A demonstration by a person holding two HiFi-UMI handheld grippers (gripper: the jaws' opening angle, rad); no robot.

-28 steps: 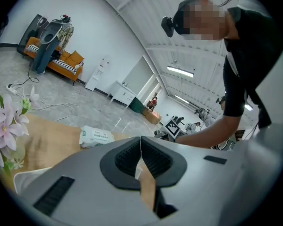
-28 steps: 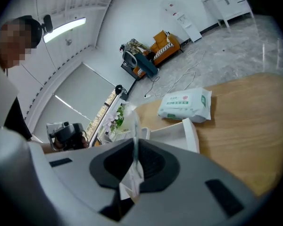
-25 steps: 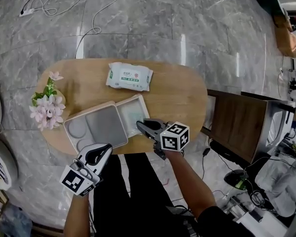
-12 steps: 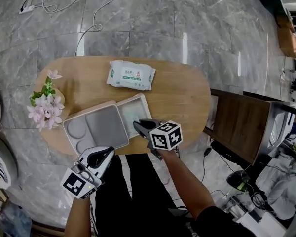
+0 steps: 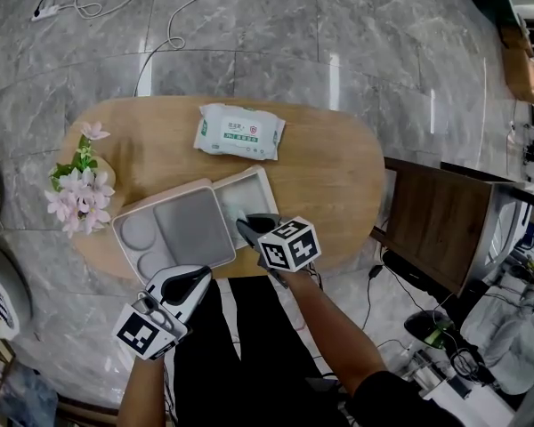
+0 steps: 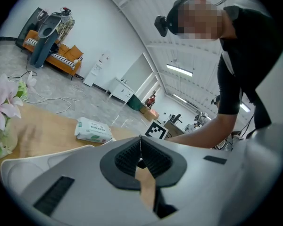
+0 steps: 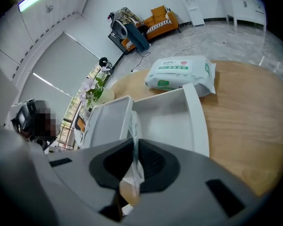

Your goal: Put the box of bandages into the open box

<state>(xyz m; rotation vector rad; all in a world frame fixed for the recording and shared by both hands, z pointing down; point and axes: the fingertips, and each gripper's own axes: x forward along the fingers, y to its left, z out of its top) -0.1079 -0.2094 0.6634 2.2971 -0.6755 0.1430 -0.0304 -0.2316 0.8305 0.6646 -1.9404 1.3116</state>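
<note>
We hold both grippers at the near edge of the table (image 5: 338, 167). Our left gripper (image 5: 194, 280) hangs just short of that edge, jaws pressed together on nothing. Our right gripper (image 5: 247, 229) reaches over the edge, bare forearm angling in from the right, jaws nipping a thin clear sheet (image 7: 133, 126).

Bright, even indoor light comes from ceiling strips (image 6: 179, 69) overhead, and shadows are faint and soft. White glare streaks lie on the polished floor (image 5: 249, 25) past the far edge of the worktop (image 5: 329, 167). All views bulge fisheye-fashion. Both gripper views have black corners and blur on the nearest parts.
</note>
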